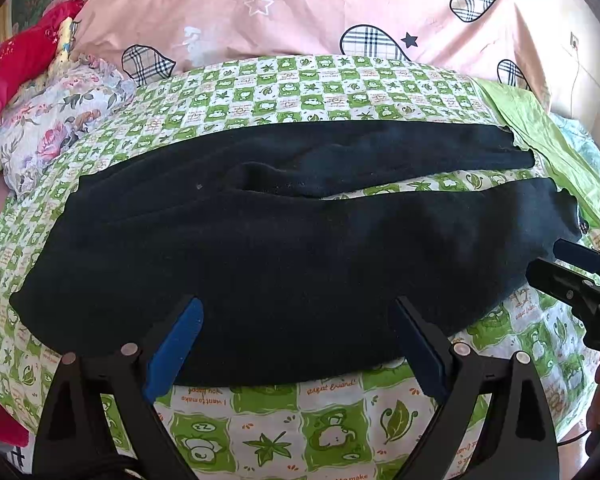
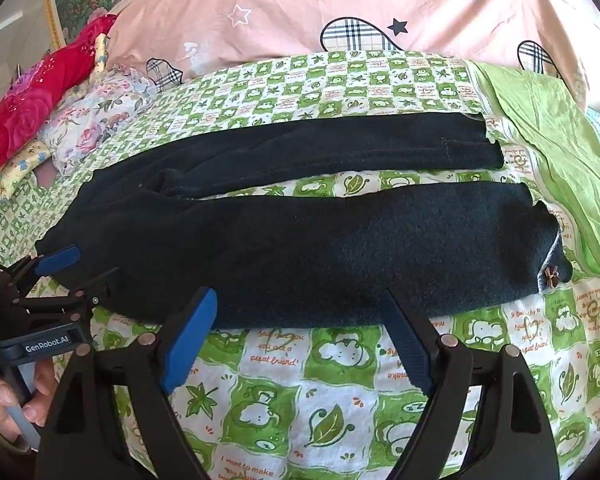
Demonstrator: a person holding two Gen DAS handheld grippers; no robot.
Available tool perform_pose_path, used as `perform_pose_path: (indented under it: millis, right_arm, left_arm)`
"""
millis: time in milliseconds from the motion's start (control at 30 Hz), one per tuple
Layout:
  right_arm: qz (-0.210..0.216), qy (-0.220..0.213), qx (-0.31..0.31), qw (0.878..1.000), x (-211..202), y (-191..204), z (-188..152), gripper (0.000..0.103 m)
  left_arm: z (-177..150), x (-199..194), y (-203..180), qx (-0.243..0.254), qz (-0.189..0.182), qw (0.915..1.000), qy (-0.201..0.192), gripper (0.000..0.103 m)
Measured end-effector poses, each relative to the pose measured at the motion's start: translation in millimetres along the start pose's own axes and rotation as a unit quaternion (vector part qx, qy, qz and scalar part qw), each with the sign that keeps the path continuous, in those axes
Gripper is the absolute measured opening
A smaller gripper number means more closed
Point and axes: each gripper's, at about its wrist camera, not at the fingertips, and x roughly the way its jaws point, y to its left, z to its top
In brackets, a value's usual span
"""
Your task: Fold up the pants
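Note:
Dark pants (image 1: pixel 284 248) lie flat on the green-and-white checked sheet (image 1: pixel 300 412), waist to the left, two legs running right with a strip of sheet between them. My left gripper (image 1: pixel 296 312) is open, its jaws wide apart just above the near edge of the pants at the waist side. My right gripper (image 2: pixel 300 300) is open over the near edge of the near leg (image 2: pixel 340 252). The right gripper also shows in the left wrist view (image 1: pixel 572 268) near the cuff. The left gripper also shows in the right wrist view (image 2: pixel 80 268) at the waist.
A pink quilt with plaid hearts (image 1: pixel 300 4) is bunched along the back. A floral pillow (image 1: pixel 64 112) and red fabric (image 1: pixel 16 60) lie at the far left. A light green cloth (image 2: pixel 548 128) lies at the right beyond the cuffs.

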Motion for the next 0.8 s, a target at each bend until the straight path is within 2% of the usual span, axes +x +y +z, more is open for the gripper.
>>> perform_pose_path:
  millis: [800]
  right_arm:
    - [0.006,-0.004,-0.002,1.000,-5.1,3.3,5.2,0.084]
  left_arm:
    - [1.1,-1.8,-0.3,0.000,-0.006,1.0000,0.003,0.095]
